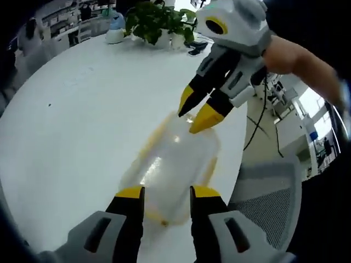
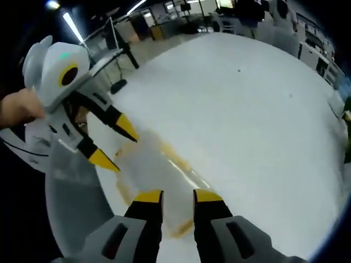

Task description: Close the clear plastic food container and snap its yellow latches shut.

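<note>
- A clear container (image 1: 173, 164) with yellow latches lies on a round white table (image 1: 82, 120), close to the table edge. In the left gripper view it sits at centre, running from 6 o'clock up toward 1 o'clock. It is blurred, so I cannot tell whether the lid is fully seated.
- The left gripper (image 1: 167, 193) reaches in from 6 o'clock. Its yellow-tipped jaws stand apart, flanking the container's near end. Whether they touch it is unclear.
- The right gripper (image 1: 196, 114) comes in from 1 o'clock and meets the container's far end. Its jaws are spread a little, holding nothing.
- In the right gripper view, the right gripper (image 2: 178, 198) has its jaws parted over one end of the container (image 2: 156, 175). The left gripper (image 2: 112, 143) sits at 9 o'clock at the other end.
- A yellow latch (image 2: 178, 159) shows along the container's side. Blur hides whether it is snapped.
- Risk: the container lies near the edge, with a chair (image 1: 269, 192) below. A sideways push could slide it off.
- Risk: pressing one end alone could tip the smooth plastic or pop the lid askew.
- Risk: tips may slip off a latch.
- A plant (image 1: 156, 22) stands well apart at 12 o'clock.
</note>
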`<state>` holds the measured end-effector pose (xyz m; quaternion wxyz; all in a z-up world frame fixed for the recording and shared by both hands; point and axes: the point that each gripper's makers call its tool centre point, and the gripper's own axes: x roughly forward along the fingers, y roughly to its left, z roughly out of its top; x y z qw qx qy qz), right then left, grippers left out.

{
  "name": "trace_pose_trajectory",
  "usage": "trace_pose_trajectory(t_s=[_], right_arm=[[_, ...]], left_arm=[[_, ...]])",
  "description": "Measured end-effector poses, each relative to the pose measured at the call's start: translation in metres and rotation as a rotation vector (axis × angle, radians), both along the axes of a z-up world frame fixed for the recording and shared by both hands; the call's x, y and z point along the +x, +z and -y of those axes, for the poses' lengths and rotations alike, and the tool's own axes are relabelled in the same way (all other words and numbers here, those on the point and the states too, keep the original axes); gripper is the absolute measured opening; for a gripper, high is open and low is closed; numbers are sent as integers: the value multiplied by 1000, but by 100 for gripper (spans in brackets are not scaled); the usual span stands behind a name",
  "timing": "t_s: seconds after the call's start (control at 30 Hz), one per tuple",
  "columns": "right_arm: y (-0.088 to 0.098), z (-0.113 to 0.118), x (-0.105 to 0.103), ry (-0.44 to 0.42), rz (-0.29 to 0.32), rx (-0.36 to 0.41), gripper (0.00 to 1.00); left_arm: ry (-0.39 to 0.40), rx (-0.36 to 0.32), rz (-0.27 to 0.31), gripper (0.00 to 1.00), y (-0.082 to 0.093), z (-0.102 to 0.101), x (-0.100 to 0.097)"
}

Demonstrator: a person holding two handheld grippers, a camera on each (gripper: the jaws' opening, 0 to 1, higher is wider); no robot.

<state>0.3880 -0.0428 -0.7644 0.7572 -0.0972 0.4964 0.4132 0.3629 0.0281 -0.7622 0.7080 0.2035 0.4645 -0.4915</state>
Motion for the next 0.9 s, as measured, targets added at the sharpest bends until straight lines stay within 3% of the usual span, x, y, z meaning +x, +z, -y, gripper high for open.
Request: trace_pose_trajectory(t_s=[0.1,0.3,0.9], right_arm=[[-1,-4,-1,15,-3,-2,18],[-1,-9,-3,43,-4,-6,16],[-9,-32,-8,179,18,-36,16]], left_arm=[[-24,33,17,37,-3,3,-1],[-65,9,18,34,-2,13,-6],[-206,51,45,27,-12,21,-12]])
